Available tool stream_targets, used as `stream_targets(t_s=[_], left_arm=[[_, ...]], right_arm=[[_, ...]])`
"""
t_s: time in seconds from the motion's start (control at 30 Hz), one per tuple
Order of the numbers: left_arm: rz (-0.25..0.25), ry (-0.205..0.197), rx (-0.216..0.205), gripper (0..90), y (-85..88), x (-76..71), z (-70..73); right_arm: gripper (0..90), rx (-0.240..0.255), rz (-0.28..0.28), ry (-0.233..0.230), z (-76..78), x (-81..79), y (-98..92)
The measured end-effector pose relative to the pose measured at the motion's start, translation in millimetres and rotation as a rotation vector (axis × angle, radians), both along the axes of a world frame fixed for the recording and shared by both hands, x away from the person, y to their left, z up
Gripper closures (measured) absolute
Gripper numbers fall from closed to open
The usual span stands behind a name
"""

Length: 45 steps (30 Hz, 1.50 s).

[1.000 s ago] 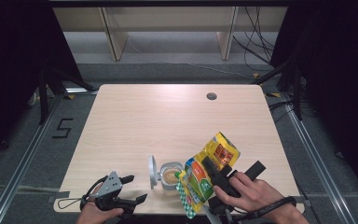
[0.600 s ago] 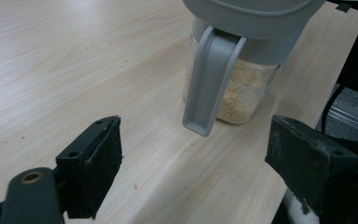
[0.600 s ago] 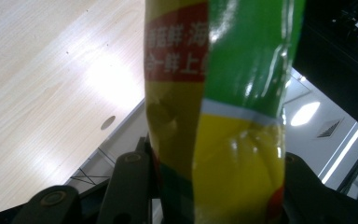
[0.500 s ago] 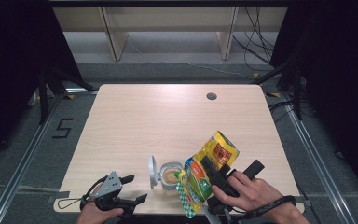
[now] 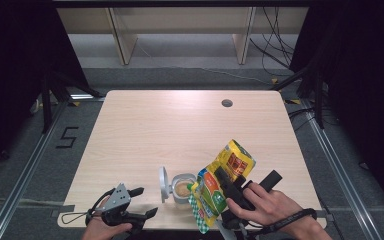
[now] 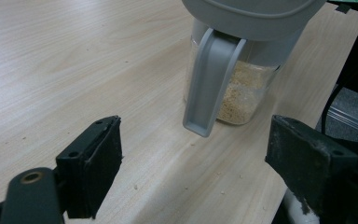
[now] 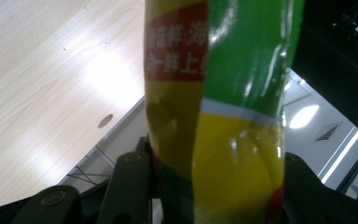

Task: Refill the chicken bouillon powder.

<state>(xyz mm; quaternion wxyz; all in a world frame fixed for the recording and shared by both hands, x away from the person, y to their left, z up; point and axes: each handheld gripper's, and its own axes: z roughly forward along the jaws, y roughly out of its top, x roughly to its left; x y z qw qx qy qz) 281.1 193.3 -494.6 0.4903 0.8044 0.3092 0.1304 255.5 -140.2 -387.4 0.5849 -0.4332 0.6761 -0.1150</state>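
While the left gripper [image 5: 145, 202] idles open-fingered at the tabletop [image 5: 180, 125] front edge, the lid-flipped jar [image 5: 182, 188] beside it sits part-filled with tan granules, and the right gripper [image 5: 220, 172] clamps the tilted seasoning bag [image 5: 224, 185] over it: mid-pour, next tip further.

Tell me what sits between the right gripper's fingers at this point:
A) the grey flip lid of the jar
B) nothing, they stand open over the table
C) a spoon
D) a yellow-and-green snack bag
D: the right gripper is clamped on the yellow-and-green snack bag, tilted over the open jar, and in the right gripper view the bag sits squeezed between both fingers.
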Motion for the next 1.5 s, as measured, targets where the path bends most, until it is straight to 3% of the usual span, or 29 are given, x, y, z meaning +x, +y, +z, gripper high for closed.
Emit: stream_targets(t_s=[1.07,1.2,1.37,1.5], left_arm=[[-0.003,-0.003,0.0,17.8,0.5,0.6,0.0],[0.011,0.018,-0.018,17.8,-0.6,-0.6,-0.6],[-0.004,-0.002,-0.002,17.8,0.3,0.5,-0.1],[-0.001,-0.002,0.001,17.8,0.2,0.5,-0.1]], right_arm=[[65.3,-0.006,-0.006,0.002,1.1,-0.1,1.3],[65.3,-0.005,-0.004,-0.004,1.0,-0.4,1.0],[65.4,-0.013,-0.001,0.004,1.5,0.3,0.5],[65.5,0.011,-0.01,0.002,0.1,-0.2,-3.0]])
